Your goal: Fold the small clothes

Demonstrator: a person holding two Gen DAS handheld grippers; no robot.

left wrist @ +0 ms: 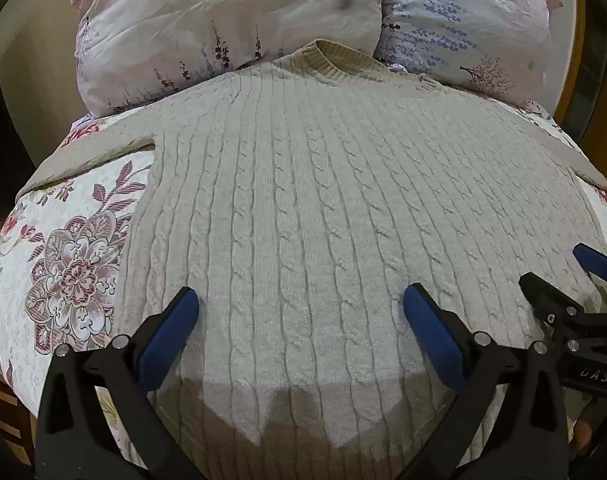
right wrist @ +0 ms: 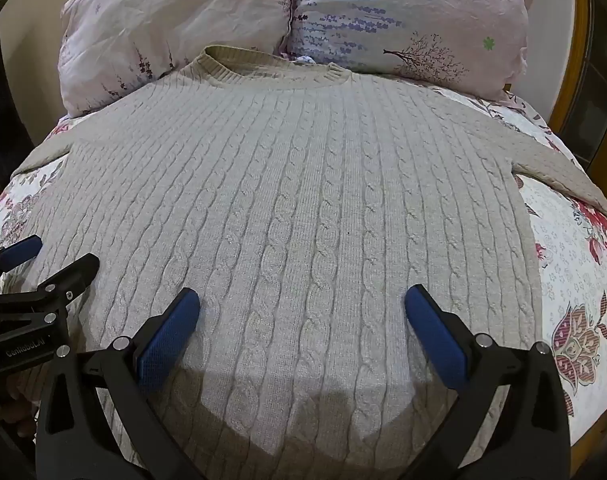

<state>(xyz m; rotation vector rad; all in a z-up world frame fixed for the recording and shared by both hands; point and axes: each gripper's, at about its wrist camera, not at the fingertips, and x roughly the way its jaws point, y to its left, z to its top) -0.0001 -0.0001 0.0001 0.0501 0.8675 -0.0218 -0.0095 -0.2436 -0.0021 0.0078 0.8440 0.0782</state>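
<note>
A beige cable-knit sweater lies flat and face up on the bed, collar at the far end against the pillows, sleeves spread to both sides. It also shows in the right wrist view. My left gripper is open and empty, its blue pads hovering over the sweater's lower left part. My right gripper is open and empty over the lower right part. Each gripper shows at the edge of the other's view, the right one and the left one. The hem is hidden below the fingers.
A floral quilt covers the bed under the sweater. Two floral pillows stand at the head, touching the collar. A wooden frame rises at the right. The bed edges fall away left and right.
</note>
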